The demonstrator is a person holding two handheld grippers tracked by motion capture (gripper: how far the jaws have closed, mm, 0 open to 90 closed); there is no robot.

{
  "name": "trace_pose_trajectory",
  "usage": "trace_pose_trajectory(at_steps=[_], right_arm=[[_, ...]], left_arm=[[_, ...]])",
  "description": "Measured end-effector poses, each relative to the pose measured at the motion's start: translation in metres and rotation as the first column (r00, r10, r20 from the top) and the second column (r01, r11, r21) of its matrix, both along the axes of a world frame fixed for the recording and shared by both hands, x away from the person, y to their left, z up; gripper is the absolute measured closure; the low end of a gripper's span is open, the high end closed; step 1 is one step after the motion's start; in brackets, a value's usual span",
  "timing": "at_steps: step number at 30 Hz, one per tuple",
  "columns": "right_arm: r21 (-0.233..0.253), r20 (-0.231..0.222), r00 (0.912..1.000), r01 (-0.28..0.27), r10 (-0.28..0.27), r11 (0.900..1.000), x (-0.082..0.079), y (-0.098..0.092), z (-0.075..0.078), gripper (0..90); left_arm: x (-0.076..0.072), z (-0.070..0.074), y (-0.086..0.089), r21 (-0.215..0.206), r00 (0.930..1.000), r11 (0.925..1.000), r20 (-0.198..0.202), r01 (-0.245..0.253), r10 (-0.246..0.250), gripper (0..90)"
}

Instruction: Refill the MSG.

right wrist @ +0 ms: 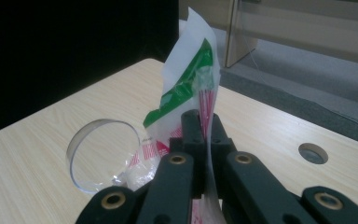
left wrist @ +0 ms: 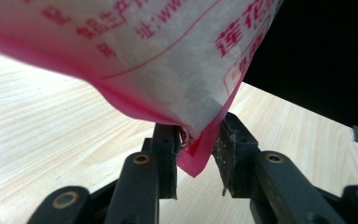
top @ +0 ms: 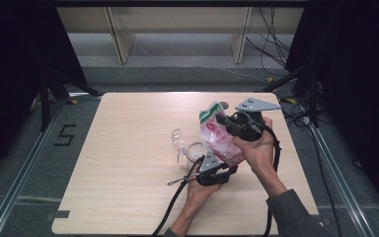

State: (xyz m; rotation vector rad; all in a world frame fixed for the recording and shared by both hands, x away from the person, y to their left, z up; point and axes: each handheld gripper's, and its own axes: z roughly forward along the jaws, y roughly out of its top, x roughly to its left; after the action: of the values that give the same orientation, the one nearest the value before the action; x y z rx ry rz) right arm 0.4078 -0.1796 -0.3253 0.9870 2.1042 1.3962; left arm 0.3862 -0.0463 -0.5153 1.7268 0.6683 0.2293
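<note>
A plastic bag point(top: 219, 140) of white granules, printed in red with a green top, hangs tilted above the table between both grippers. My right gripper point(top: 222, 120) is shut on the thin film near the bag's top point(right wrist: 186, 88), its jaws point(right wrist: 204, 126) almost together. My left gripper point(top: 222, 168) is under the bag. In the left gripper view its jaws point(left wrist: 196, 149) press on either side of the pink bottom corner of the bag point(left wrist: 168, 56). A clear plastic cup point(top: 179, 138) lies on its side just left of the bag, its mouth point(right wrist: 103, 154) towards the right gripper.
A pale ring-shaped thing point(top: 195, 150) lies on the wooden table point(top: 128, 173) beside the cup. Near one edge the table has a round hole point(right wrist: 313, 153). Cables trail from both grippers towards the front edge. Wooden shelving and floor cables lie beyond the far edge.
</note>
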Motion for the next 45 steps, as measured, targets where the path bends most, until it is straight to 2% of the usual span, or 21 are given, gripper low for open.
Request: trace_pose_trajectory(at_steps=[4, 8, 12, 15, 18, 19, 21, 23, 24, 26, 30, 32, 33, 34, 35, 36, 37, 39, 40, 44, 45], right_arm=[[0.025, 0.011, 0.9999, 0.005, -0.006, 1.000, -0.003, -0.006, 0.000, 90.0], [0.076, -0.020, 0.9998, -0.003, 0.004, 0.997, -0.007, -0.012, -0.001, 90.0], [0.088, -0.018, 0.9998, 0.000, 0.002, 0.996, -0.012, -0.017, -0.001, 90.0], [0.102, -0.013, 0.9999, -0.004, 0.006, 0.995, -0.014, -0.020, -0.001, 90.0], [0.101, 0.004, 1.0000, -0.001, 0.000, 0.995, -0.014, -0.024, -0.004, 90.0], [0.119, -0.024, 0.9997, 0.003, 0.000, 0.993, -0.016, -0.024, -0.004, 90.0], [0.116, -0.021, 0.9998, 0.008, -0.006, 0.993, -0.017, -0.026, -0.007, 90.0], [0.140, -0.039, 0.9992, 0.013, -0.008, 0.990, -0.019, -0.028, -0.008, 90.0], [0.139, -0.022, 0.9998, 0.002, 0.001, 0.990, -0.017, -0.030, -0.010, 90.0], [0.155, -0.033, 0.9995, 0.006, -0.001, 0.988, -0.018, -0.031, -0.012, 90.0], [0.159, -0.038, 0.9993, 0.012, -0.006, 0.987, -0.020, -0.034, -0.016, 90.0], [0.149, -0.021, 0.9997, 0.017, -0.014, 0.989, -0.019, -0.037, -0.018, 90.0], [0.154, -0.031, 0.9993, 0.026, -0.021, 0.988, -0.021, -0.039, -0.019, 90.0], [0.164, -0.035, 0.9991, 0.029, -0.023, 0.986, -0.021, -0.040, -0.020, 90.0], [0.181, -0.046, 0.9987, 0.029, -0.021, 0.983, -0.022, -0.041, -0.020, 90.0], [0.163, -0.028, 0.9992, 0.032, -0.028, 0.986, -0.021, -0.045, -0.022, 90.0], [0.183, -0.051, 0.9980, 0.047, -0.038, 0.982, -0.023, -0.045, -0.023, 90.0], [0.184, -0.049, 0.9980, 0.047, -0.039, 0.982, -0.023, -0.049, -0.026, 90.0], [0.165, -0.042, 0.9982, 0.049, -0.043, 0.985, -0.023, -0.051, -0.029, 90.0], [0.178, -0.053, 0.9973, 0.060, -0.051, 0.982, -0.024, -0.059, -0.038, 90.0], [0.178, -0.053, 0.9967, 0.069, -0.060, 0.982, -0.025, -0.062, -0.041, 90.0]], left_arm=[[-0.001, 0.002, 0.001, 0.005, 1.0000, 1.0000, -0.006, 0.000, 0.000, 68.2], [-0.002, 0.003, 0.001, 0.015, 1.0000, 0.9999, -0.003, -0.007, 0.007, 66.4], [-0.002, 0.003, 0.003, 0.016, 0.9999, 0.9998, -0.008, 0.008, -0.008, 64.2], [-0.004, 0.005, 0.003, 0.034, 0.9999, 0.9994, -0.013, -0.005, 0.006, 62.3], [-0.005, 0.005, 0.003, 0.031, 0.9995, 0.9995, -0.032, 0.005, -0.004, 54.0], [-0.006, 0.005, 0.002, 0.031, 0.9991, 0.9995, -0.041, 0.004, -0.003, 52.2], [-0.004, 0.004, 0.003, 0.035, 0.9980, 0.9992, -0.061, 0.018, -0.016, 47.7], [-0.005, 0.004, 0.005, 0.041, 0.9975, 0.9992, -0.070, -0.004, 0.007, 44.1], [-0.005, 0.004, 0.005, 0.036, 0.9983, 0.9993, -0.059, 0.002, 0.000, 44.6], [-0.007, 0.005, 0.006, 0.046, 0.9989, 0.9989, -0.047, 0.002, 0.001, 43.5], [-0.011, 0.006, 0.005, 0.045, 0.9974, 0.9989, -0.069, -0.018, 0.021, 40.7], [-0.012, 0.006, 0.006, 0.032, 0.9969, 0.9995, -0.079, -0.004, 0.007, 38.8], [-0.014, 0.006, 0.008, 0.042, 0.9971, 0.9991, -0.075, -0.006, 0.010, 37.9], [-0.015, 0.005, 0.009, 0.025, 0.9964, 0.9997, -0.084, -0.003, 0.005, 37.4], [-0.016, 0.005, 0.011, 0.027, 0.9969, 0.9996, -0.079, -0.008, 0.010, 37.2], [-0.017, 0.005, 0.012, 0.022, 0.9972, 0.9998, -0.074, -0.001, 0.003, 37.3], [-0.019, 0.006, 0.013, 0.023, 0.9976, 0.9997, -0.070, -0.001, 0.002, 37.2], [-0.022, 0.008, 0.016, 0.029, 0.9978, 0.9994, -0.065, 0.017, -0.015, 36.8], [-0.024, 0.009, 0.016, 0.029, 0.9976, 0.9991, -0.064, 0.030, -0.028, 36.7], [-0.032, 0.013, 0.022, 0.063, 0.9975, 0.9961, -0.038, 0.062, -0.060, 36.1], [-0.034, 0.014, 0.023, 0.045, 0.9974, 0.9973, -0.046, 0.058, -0.056, 36.1]])
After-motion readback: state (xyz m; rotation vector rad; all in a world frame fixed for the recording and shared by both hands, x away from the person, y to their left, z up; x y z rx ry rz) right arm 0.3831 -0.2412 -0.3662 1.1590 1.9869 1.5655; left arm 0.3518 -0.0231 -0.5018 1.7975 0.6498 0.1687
